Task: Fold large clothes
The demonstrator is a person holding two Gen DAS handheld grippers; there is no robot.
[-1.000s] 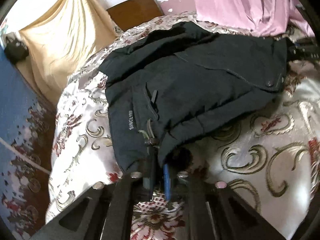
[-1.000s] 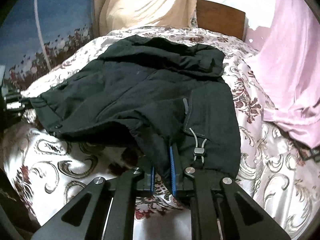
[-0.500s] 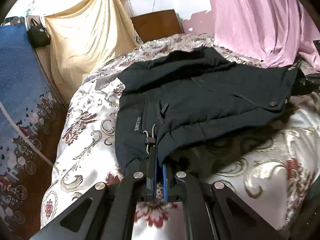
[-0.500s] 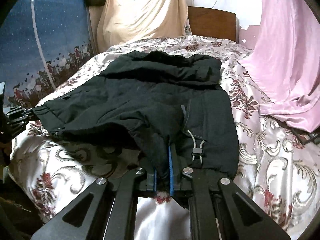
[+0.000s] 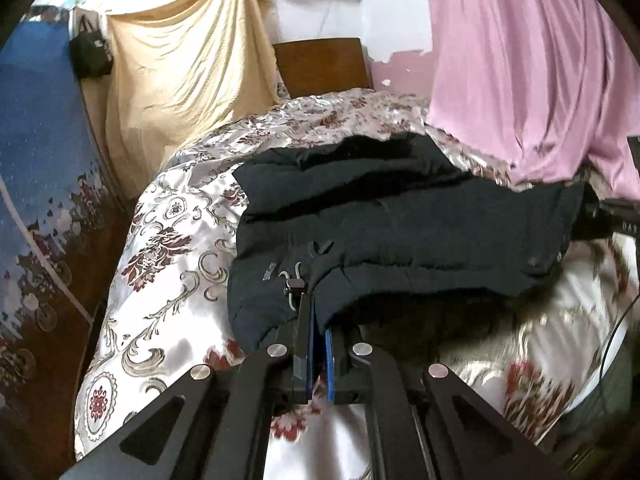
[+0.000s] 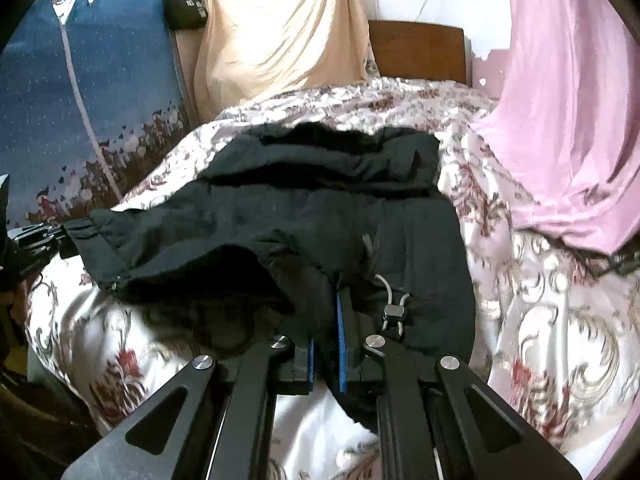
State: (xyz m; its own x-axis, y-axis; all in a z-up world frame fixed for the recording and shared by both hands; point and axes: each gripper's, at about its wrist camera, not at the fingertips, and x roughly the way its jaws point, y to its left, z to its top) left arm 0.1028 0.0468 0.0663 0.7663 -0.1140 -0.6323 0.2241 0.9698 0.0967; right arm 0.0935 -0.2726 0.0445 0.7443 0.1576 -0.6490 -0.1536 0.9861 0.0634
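A large black jacket (image 5: 400,232) (image 6: 304,216) lies spread on the bed, collar end toward the headboard. My left gripper (image 5: 316,312) is shut on the jacket's near hem beside a drawcord toggle (image 5: 294,282), and that corner hangs lifted off the bed. My right gripper (image 6: 334,304) is shut on the hem's other corner, next to its own toggle (image 6: 394,312), with dark fabric bunched between the blue pads. Each gripper shows at the other view's edge: the right one (image 5: 600,216) and the left one (image 6: 40,240). The hem between them sags above the bedspread.
A shiny floral bedspread (image 5: 168,280) (image 6: 540,340) covers the bed. Pink cloth (image 5: 520,80) (image 6: 580,120) drapes onto its right side. A beige cloth (image 5: 180,92), a wooden headboard (image 5: 320,64), a black bag (image 5: 90,54) and a blue patterned panel (image 5: 36,160) stand behind and left.
Both grippers have risen and drawn back with the hem corners in them. The jacket's near edge has lifted off the bedspread, and more of the back wall shows.
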